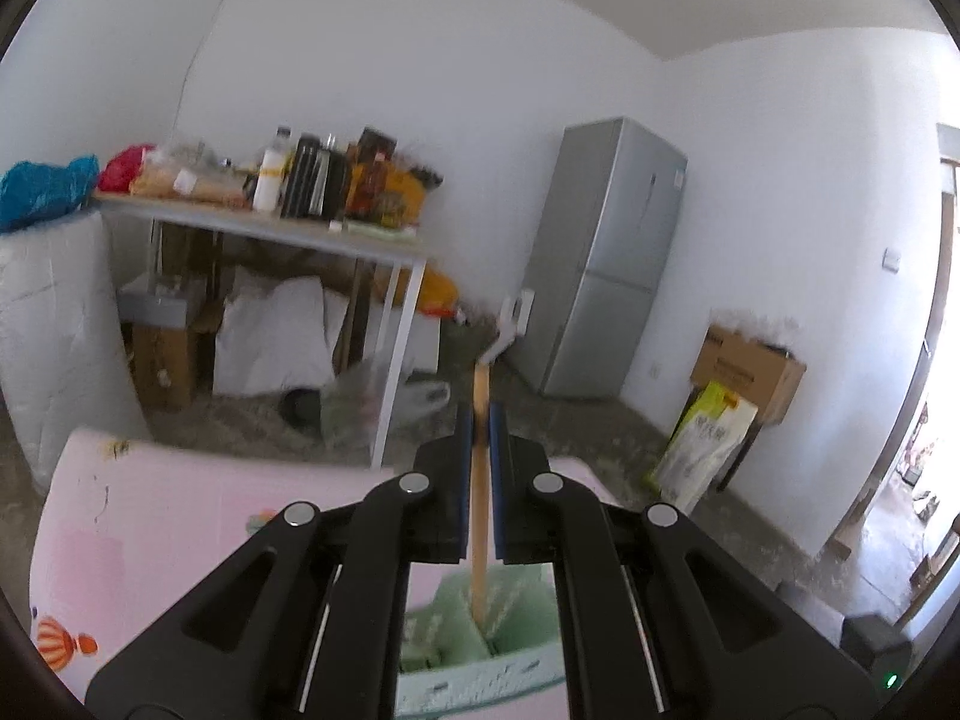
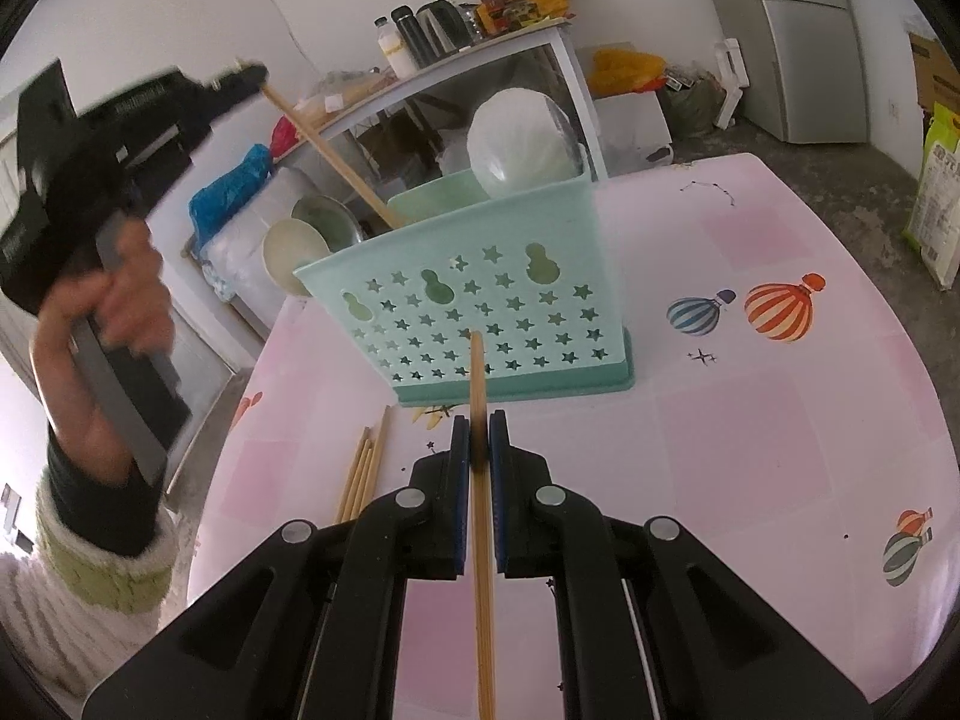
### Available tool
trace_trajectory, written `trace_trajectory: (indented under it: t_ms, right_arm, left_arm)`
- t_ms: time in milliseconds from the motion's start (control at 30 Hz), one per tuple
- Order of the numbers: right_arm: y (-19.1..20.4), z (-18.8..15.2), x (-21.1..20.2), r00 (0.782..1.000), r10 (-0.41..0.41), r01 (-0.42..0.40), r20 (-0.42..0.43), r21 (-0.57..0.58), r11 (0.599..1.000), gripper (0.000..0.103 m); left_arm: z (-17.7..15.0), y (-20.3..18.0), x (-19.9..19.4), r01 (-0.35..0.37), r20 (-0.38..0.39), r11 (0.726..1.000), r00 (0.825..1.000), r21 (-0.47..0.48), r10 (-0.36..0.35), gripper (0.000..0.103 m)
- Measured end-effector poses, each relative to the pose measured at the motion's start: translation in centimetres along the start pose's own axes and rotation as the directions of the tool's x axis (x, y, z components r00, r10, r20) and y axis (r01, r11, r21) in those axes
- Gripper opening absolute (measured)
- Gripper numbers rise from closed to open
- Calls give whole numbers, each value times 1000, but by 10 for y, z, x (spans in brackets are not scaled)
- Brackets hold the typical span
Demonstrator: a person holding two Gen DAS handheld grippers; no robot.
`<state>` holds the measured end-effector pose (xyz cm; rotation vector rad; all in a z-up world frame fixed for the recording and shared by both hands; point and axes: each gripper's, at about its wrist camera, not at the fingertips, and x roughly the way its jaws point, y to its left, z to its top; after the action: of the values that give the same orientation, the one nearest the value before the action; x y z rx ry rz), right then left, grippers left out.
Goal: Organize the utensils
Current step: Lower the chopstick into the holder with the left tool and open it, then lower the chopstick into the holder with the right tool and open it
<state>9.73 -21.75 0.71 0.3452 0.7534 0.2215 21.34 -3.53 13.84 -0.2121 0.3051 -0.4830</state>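
A mint-green utensil holder [image 2: 480, 300] with star cut-outs stands on the pink table [image 2: 750, 420]; spoons and a white ladle stick up out of it. My left gripper [image 2: 252, 75] is shut on a wooden chopstick [image 2: 330, 150] whose lower end dips into the holder's far compartment. In the left wrist view that chopstick [image 1: 480, 480] runs between the blue pads [image 1: 462, 468] down into the holder [image 1: 480, 648]. My right gripper [image 2: 479, 438] is shut on another chopstick [image 2: 478, 396], low over the table just in front of the holder.
Several loose chopsticks [image 2: 363, 468] lie on the table left of my right gripper. A person's hand [image 2: 114, 300] and sleeve carry the left gripper. Behind are a cluttered side table [image 1: 270, 222], a grey fridge [image 1: 606, 252] and cardboard boxes [image 1: 744, 366] on the floor.
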Motion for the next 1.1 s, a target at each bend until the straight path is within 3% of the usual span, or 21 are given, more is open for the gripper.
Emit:
trace_trajectory:
  t_ms: [100,167,433,567,733,867,1100]
  right_arm:
    - [-1,-1,0,1000,-2,2,1,5,1000,7]
    - [-2,-2,0,1000,-4,4,3,9,1000,7]
    - [-1,-3,-9,1000,-16,15,26,20,1000,7]
    - [-2,-1,-21,998,-17,16,55,28,999,7]
    - [1,10,-48,991,-11,7,134,29,1000,7]
    - [6,30,-80,968,0,-8,252,28,1000,7]
    - [22,82,-113,917,49,-49,396,-9,999,7]
  left_arm:
    - [-9,-1,-5,-10,-18,999,1000,33,10,7]
    - [-13,1,-12,-18,-24,999,1000,39,19,18]
    - [-28,8,-61,-46,-15,996,999,73,47,42]
    - [-47,17,-76,-49,-77,994,995,93,57,58]
    - [-88,32,-82,-30,-240,997,970,76,47,72]
    - [-120,41,-86,-56,-311,997,948,52,69,84]
    - [-141,47,-89,-99,-333,993,936,66,116,91]
